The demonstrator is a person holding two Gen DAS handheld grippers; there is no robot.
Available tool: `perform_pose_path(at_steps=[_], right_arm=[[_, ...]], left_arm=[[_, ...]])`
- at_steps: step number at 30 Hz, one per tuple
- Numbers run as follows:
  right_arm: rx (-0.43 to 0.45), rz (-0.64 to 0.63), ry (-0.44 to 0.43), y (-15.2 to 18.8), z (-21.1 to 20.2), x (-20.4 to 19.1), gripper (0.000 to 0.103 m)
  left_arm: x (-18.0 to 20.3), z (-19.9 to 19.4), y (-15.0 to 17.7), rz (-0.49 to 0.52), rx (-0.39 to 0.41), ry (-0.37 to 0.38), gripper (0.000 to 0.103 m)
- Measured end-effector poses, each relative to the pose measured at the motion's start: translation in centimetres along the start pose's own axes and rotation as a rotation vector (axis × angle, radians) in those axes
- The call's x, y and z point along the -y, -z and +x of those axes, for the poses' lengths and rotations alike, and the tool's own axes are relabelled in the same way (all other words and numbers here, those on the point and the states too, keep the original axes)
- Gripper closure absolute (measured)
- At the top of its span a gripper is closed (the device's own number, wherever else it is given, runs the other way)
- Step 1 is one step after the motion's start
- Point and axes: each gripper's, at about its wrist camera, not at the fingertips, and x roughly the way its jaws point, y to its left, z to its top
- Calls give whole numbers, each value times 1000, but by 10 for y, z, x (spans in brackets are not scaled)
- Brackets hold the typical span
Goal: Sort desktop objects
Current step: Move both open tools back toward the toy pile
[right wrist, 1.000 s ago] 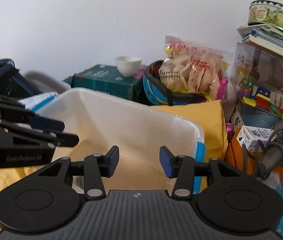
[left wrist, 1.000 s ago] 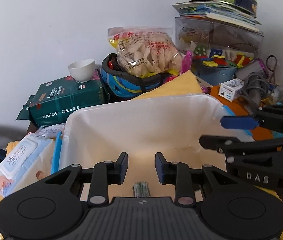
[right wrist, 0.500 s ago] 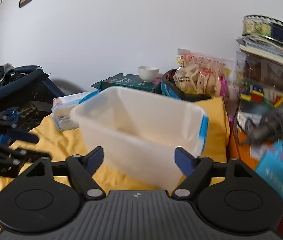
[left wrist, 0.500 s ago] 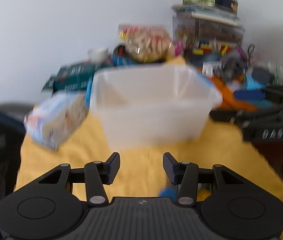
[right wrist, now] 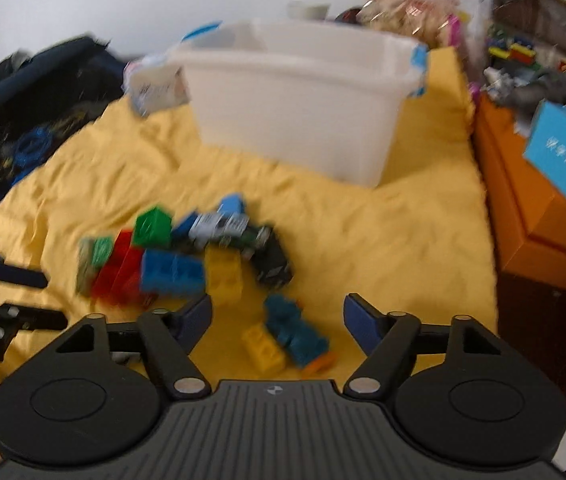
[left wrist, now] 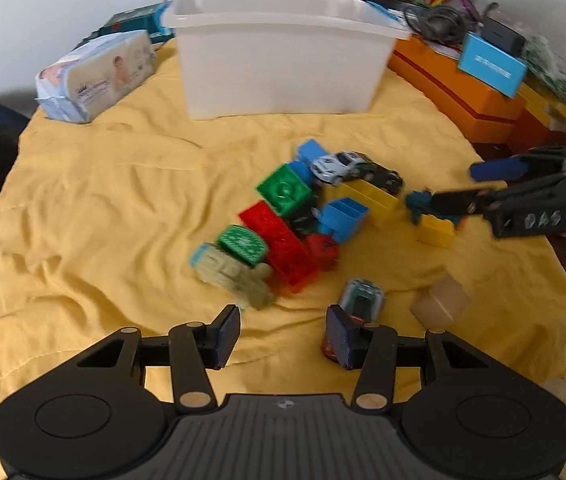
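A pile of toy bricks lies on the yellow cloth (left wrist: 103, 200): a green brick (left wrist: 285, 190), a red brick (left wrist: 279, 240) and a blue brick (left wrist: 343, 216), with a white toy car (left wrist: 337, 164) behind them. The white bin (left wrist: 283, 60) stands behind the pile. My left gripper (left wrist: 283, 336) is open over bare cloth, and a small toy car (left wrist: 363, 300) sits just beyond its right finger. My right gripper (right wrist: 277, 320) has its jaws closing, wide apart, with a teal toy (right wrist: 295, 328) and a small yellow brick (right wrist: 263, 346) lying untouched between them.
A pack of wet wipes (left wrist: 95, 72) lies left of the bin. Orange boxes (left wrist: 463, 92) with a blue box (left wrist: 491, 64) on top line the right side. A beige cube (left wrist: 441, 304) rests near the front right. A dark bag (right wrist: 35, 92) sits at the left.
Both grippers pulled back from over the bin and tipped down toward the cloth, bringing the toy pile into view. Both sets of jaws stand wider than a second ago.
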Motion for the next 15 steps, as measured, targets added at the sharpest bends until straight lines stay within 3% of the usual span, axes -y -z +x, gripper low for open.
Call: perform_pose_path(at_steps=[2, 8, 11, 13, 15], right_arm=[[-23, -29, -36, 7, 0, -8, 42], [-24, -84, -6, 18, -3, -18, 44], [-19, -69, 17, 17, -5, -11, 44], [-15, -77, 25, 17, -5, -9, 44], [-9, -94, 17, 16, -4, -10, 44]], left_arm=[[7, 0, 0, 17, 5, 23, 51], [37, 11, 0, 151, -18, 99, 52], [44, 22, 3, 189, -39, 104, 69], [43, 28, 3, 191, -39, 76, 72], [38, 30, 1, 162, -38, 94, 72]])
